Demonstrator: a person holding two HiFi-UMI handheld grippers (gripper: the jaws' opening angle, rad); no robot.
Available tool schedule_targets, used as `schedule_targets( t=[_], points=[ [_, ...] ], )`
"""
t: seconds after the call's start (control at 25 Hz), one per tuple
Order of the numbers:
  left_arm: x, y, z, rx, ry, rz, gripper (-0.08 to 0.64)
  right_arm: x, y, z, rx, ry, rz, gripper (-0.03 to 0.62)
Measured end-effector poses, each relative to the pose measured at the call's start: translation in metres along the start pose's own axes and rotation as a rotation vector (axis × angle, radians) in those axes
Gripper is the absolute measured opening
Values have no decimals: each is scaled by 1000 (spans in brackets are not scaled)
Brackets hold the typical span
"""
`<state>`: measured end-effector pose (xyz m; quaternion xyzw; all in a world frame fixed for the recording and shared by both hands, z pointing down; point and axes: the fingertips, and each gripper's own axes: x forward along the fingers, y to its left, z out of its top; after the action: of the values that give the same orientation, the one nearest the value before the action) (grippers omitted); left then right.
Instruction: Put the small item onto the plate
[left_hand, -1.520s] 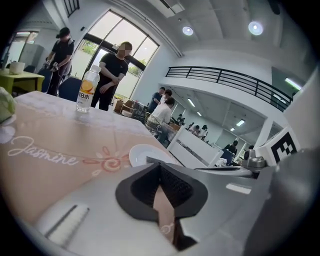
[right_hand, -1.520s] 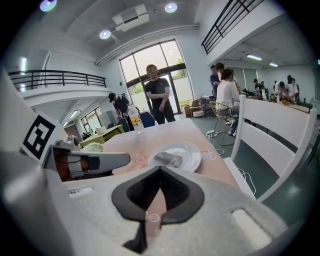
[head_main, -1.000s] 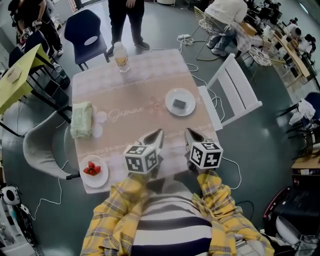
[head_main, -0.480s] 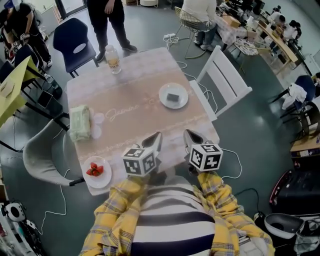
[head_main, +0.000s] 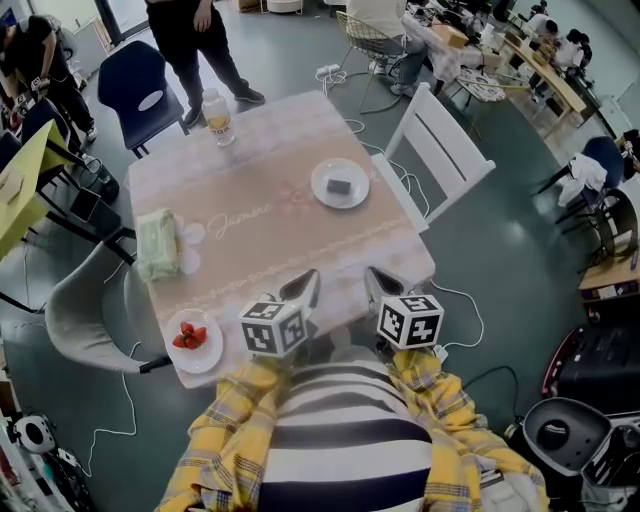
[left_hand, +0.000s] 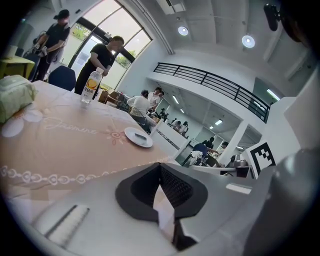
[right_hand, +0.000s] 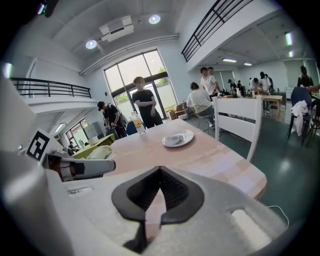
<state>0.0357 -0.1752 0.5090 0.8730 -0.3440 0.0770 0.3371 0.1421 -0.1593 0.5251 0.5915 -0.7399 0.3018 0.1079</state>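
A white plate (head_main: 319, 191) stands on the right half of the pink-clothed table (head_main: 260, 250), with a small dark grey block (head_main: 341, 186) lying on it. The same plate shows in the left gripper view (left_hand: 138, 138) and in the right gripper view (right_hand: 178, 138). My left gripper (head_main: 304, 284) and right gripper (head_main: 374, 281) hover side by side over the table's near edge, well short of the plate. Both are shut and hold nothing, as the left gripper (left_hand: 160, 168) and right gripper (right_hand: 160, 171) show in their own views.
A plate of strawberries (head_main: 190, 339) sits at the near left corner, a pale green pack (head_main: 158, 244) along the left side, a bottle (head_main: 215, 118) at the far edge. A white chair (head_main: 435, 150) stands to the right and a grey chair (head_main: 75, 300) to the left. People stand beyond the table.
The head view has pulled back, so the table looks smaller and further off. Both grippers stay shut, side by side at the near edge.
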Motion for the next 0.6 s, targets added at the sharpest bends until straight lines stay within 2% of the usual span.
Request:
schedule_targets(
  t=[0.6],
  points=[
    [5, 1, 3, 7, 0, 0, 1, -1, 3, 2, -10, -7, 4, -3]
  ],
)
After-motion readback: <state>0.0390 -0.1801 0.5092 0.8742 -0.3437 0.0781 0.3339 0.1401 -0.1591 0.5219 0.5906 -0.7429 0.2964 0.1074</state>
